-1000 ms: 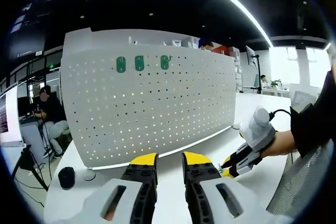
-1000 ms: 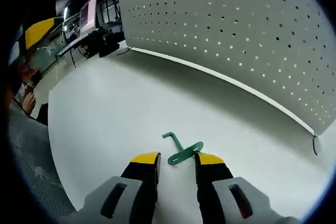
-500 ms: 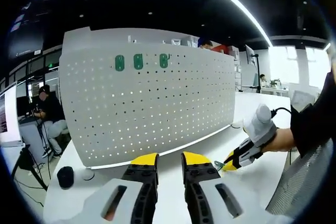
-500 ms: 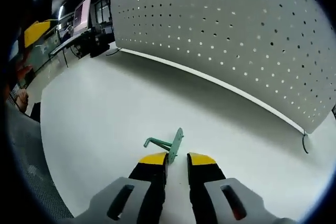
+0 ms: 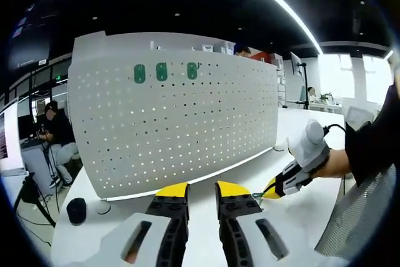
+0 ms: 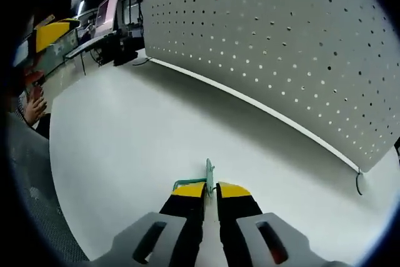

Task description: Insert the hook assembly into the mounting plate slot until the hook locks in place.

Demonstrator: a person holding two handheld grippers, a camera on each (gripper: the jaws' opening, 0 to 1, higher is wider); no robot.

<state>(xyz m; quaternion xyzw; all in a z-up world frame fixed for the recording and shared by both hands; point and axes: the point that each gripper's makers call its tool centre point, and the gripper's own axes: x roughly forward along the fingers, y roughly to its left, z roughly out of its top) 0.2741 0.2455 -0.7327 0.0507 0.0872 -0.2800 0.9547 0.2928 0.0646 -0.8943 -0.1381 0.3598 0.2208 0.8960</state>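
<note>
In the right gripper view the right claw (image 6: 210, 190) has its two yellow-tipped jaws drawn almost together on the green hook assembly (image 6: 208, 172). The flat plate of the hook stands on edge between the tips and rises just past them, while its bent rod juts out to one side by the tip of the left jaw. The hook sits over the bare white counter (image 6: 125, 136), out from the foot of the white perforated mounting plate (image 6: 294, 48), which stands upright along the far side of the counter; whether the hook is lifted clear of the surface or touching it cannot be told from this angle.

In the left gripper view the left claw (image 5: 202, 191) has its jaws parted with a clear gap and nothing between them, low over the near part of the counter and facing the mounting plate (image 5: 187, 117). Three green hooks (image 5: 161, 72) are already set side by side in the top rows of the plate, toward its left end. The right claw (image 5: 267, 190) comes in from the right, held by a person's hand, its tip low over the counter in front of the plate's right half with a sliver of green at the tip. A small dark round object (image 5: 76, 210) rests near the counter's left edge, beside the plate's left end
</note>
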